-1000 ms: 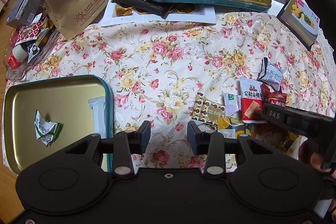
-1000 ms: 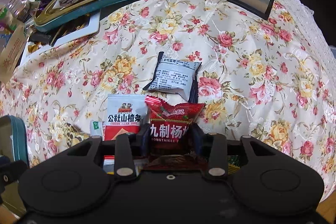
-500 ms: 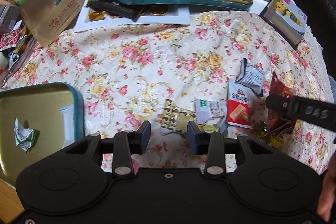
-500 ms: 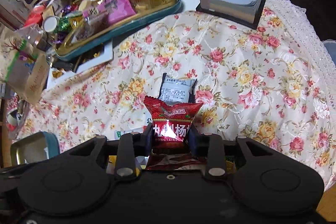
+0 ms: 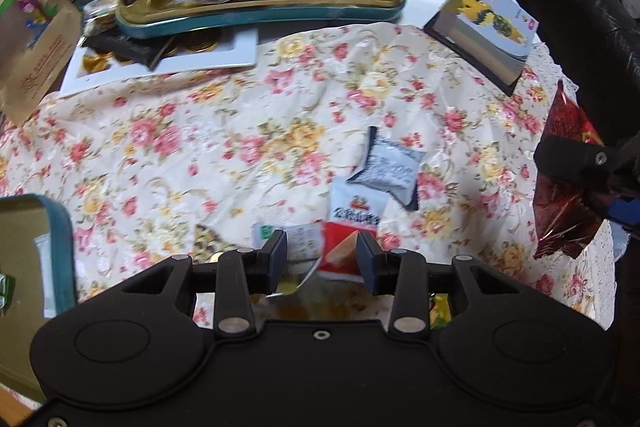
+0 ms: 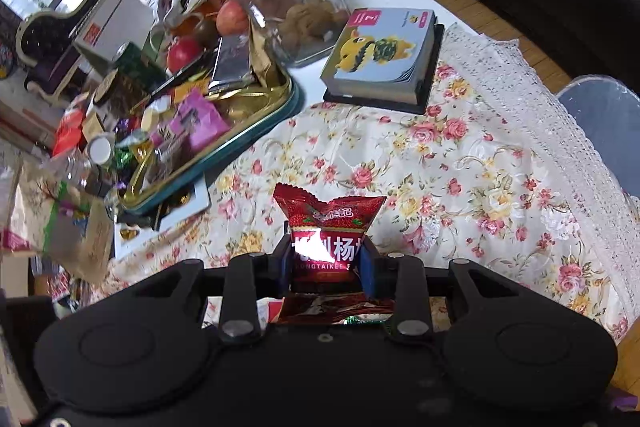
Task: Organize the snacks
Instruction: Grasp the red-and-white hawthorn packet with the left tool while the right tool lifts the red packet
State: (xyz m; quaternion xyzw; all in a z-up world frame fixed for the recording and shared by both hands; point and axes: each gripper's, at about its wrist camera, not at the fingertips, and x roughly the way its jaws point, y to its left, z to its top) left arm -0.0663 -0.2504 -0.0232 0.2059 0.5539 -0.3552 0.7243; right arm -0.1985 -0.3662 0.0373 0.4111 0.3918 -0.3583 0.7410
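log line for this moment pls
right gripper: shut on red snack packet, above tablecloth | left gripper: open, over white-red packet

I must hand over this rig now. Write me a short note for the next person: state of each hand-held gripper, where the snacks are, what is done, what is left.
Right hand-held gripper: shut on the red snack packet, held above the floral cloth.
Left hand-held gripper: open, holds nothing, above the loose snacks.
On the cloth: the grey packet, the red-and-white packet and a few small ones partly hidden near the left gripper.
The gold tin at the left edge holds a couple of wrappers; the far tray is full.
Done: red packet picked up. Left: place it, then collect the rest, probably into the tin.
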